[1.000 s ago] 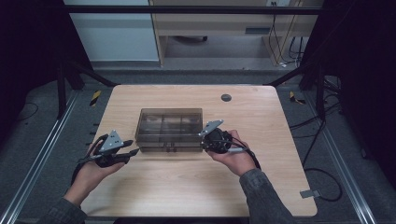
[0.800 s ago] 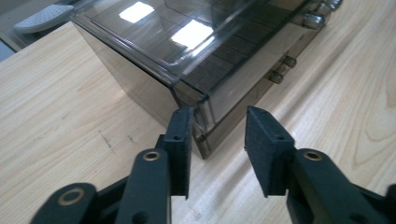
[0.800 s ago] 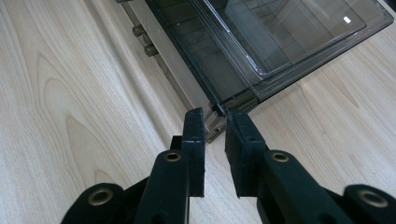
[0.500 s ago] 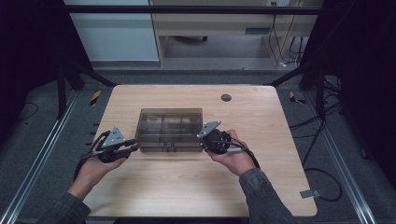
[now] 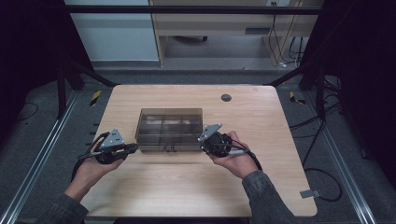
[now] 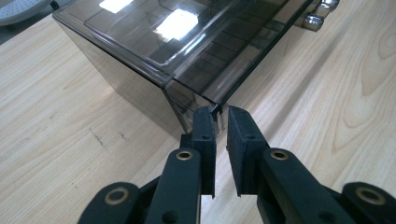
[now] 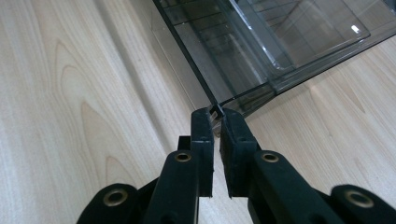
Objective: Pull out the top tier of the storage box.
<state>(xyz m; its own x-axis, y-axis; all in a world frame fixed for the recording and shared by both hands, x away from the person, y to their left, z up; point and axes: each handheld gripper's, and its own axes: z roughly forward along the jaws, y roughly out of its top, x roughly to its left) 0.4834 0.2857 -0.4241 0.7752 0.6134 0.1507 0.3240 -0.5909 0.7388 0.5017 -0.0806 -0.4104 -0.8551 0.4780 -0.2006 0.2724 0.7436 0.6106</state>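
Two hand-held grippers pinch the front corners of a smoky clear plastic box [image 5: 169,129] near the middle of a pale wooden table [image 5: 154,186]: the left gripper [image 6: 221,114], whose jaws have just been closing, is nearly pressed together on the thin lid tab at its corner, and the right gripper [image 7: 215,114] nips the matching tab. The box is divided into compartments, lid down, with two metal latches [image 6: 317,14] along its front. Bare tabletop lies open on every side, a small round dark disc [image 5: 226,97] sitting well behind.
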